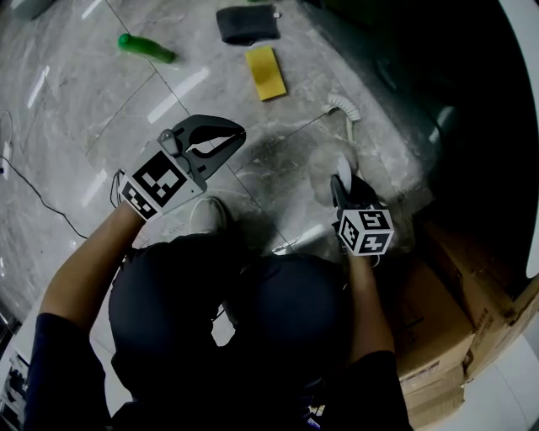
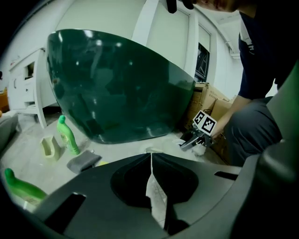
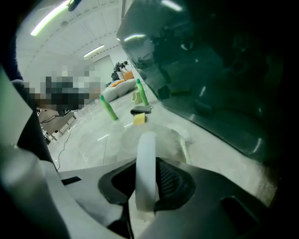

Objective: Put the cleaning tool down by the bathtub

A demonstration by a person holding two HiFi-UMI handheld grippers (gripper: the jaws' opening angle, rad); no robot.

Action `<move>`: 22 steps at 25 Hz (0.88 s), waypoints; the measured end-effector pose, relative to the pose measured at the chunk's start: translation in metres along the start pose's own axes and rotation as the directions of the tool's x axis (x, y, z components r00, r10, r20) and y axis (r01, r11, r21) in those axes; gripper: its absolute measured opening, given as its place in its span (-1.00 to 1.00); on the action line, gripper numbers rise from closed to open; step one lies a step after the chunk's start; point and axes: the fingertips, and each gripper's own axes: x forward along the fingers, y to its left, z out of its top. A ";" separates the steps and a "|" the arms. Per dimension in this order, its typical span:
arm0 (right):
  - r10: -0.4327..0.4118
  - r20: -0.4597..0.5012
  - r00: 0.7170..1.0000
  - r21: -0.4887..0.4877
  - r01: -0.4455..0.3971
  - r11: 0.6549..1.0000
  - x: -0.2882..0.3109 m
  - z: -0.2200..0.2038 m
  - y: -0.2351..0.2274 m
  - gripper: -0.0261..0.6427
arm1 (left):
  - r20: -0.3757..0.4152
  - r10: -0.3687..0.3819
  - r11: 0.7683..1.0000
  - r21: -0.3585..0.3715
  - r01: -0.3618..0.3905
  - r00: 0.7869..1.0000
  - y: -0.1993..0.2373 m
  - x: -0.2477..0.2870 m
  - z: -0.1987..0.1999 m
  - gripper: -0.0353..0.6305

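Observation:
The cleaning tool is a white brush; its bristled head (image 1: 340, 104) lies on the marble floor close to the dark green bathtub (image 1: 396, 59). My right gripper (image 1: 342, 182) is shut on the brush's curved white handle (image 3: 146, 161), low over the floor next to the tub wall (image 3: 210, 70). My left gripper (image 1: 221, 140) hovers to the left, shut, with nothing between its jaws. In the left gripper view my left gripper (image 2: 151, 156) faces the bathtub (image 2: 117, 84), with the right gripper (image 2: 194, 140) at the tub's foot.
A lying green bottle (image 1: 146, 47), a dark cloth (image 1: 247, 23) and a yellow sponge (image 1: 265, 72) lie on the floor ahead. Cardboard boxes (image 1: 455, 311) stand at the right beside the tub. A thin cable (image 1: 42, 202) trails at the left. An upright green bottle (image 2: 68, 136) stands by the tub.

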 end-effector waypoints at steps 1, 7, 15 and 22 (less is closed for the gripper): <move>0.001 -0.010 1.000 -0.002 -0.001 1.000 0.007 -0.007 -0.001 -0.66 | -0.004 0.001 1.000 0.000 -0.001 1.000 0.001 0.002 -0.006 -0.79; -0.001 -0.071 0.997 -0.023 0.000 1.000 0.038 -0.042 -0.012 -0.66 | -0.019 0.000 1.000 -0.009 0.000 1.000 0.000 0.011 -0.031 -0.79; -0.019 -0.111 0.994 -0.066 0.011 0.998 0.059 -0.062 -0.016 -0.66 | -0.029 -0.005 1.000 -0.006 0.005 1.000 -0.006 0.011 -0.044 -0.79; -0.026 -0.120 0.992 -0.140 0.009 0.990 0.071 -0.061 -0.008 -0.65 | -0.033 -0.010 1.000 -0.006 0.010 0.999 -0.011 0.012 -0.047 -0.79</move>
